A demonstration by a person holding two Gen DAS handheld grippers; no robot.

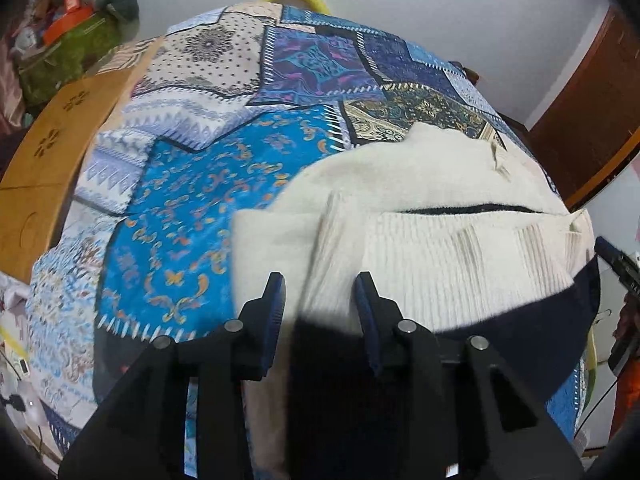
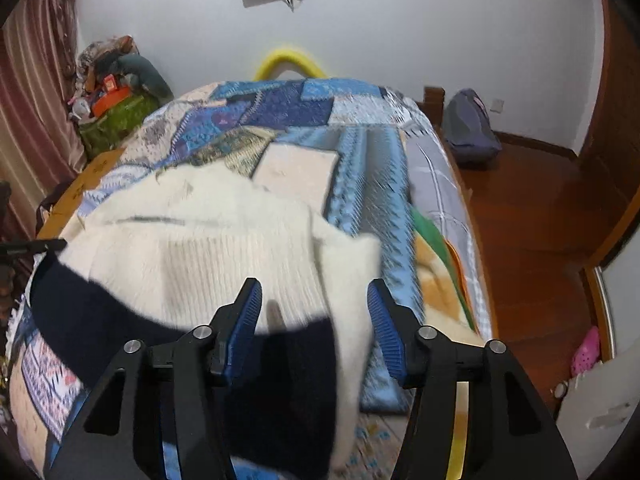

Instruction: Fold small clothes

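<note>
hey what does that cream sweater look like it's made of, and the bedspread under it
The cream sweater looks like a soft knit, probably wool or acrylic: fuzzy matte body, vertical ribbing across its lower part, dark navy band at the hem. The bedspread looks like thin printed woven cotton or polyester: flat, smooth, with patchwork patterns apparently printed rather than stitched.

L gripper point(image 1: 320, 292): matte black angular linkage arms w/ triangular cutouts, round silver pivot pins, blue ribbed pads point(image 1: 366, 304) on fingertips. R gripper point(image 2: 314, 300): same build, black frame, silver pins, brighter blue ribbed pads point(image 2: 384, 320).
</note>
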